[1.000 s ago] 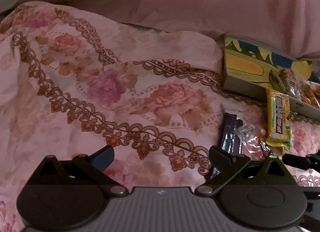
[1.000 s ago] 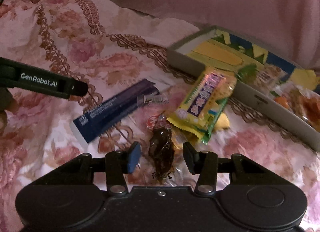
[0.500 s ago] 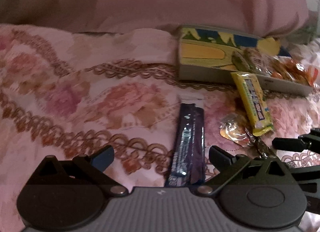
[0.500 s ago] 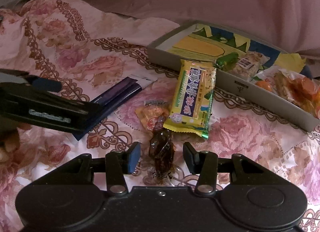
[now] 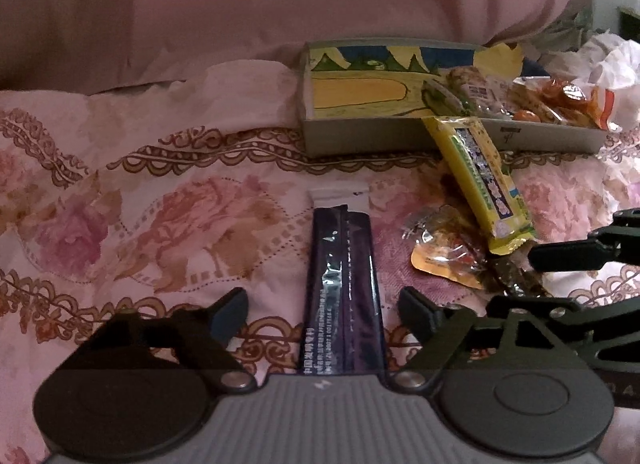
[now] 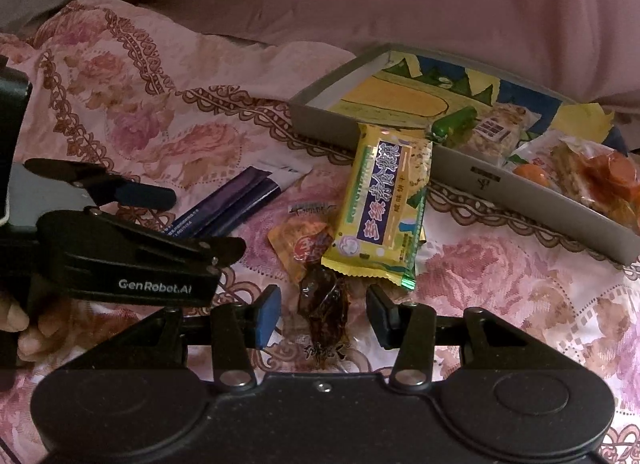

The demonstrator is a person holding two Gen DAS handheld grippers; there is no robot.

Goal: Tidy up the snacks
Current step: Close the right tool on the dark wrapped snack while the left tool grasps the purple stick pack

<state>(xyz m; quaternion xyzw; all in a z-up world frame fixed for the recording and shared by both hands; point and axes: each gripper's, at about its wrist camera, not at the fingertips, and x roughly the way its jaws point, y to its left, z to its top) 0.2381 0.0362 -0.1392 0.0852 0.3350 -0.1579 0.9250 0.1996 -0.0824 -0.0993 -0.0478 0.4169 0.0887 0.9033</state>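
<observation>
The left gripper (image 5: pixel 324 314) straddles a long dark-purple snack stick (image 5: pixel 342 292) lying flat on the flowered bedspread (image 5: pixel 160 203) — jaws closing, pads not yet touching it. The right gripper (image 6: pixel 324 310) likewise stands unclenched around a brown wrapped snack (image 6: pixel 325 310).

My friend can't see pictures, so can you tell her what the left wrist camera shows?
The left gripper is closing around a long dark purple snack stick pack lying on a flowery pink bedsheet, its fingers not yet touching it. Beyond lie a yellow biscuit pack, an orange sweet wrapper and a snack-filled cardboard tray.
</observation>
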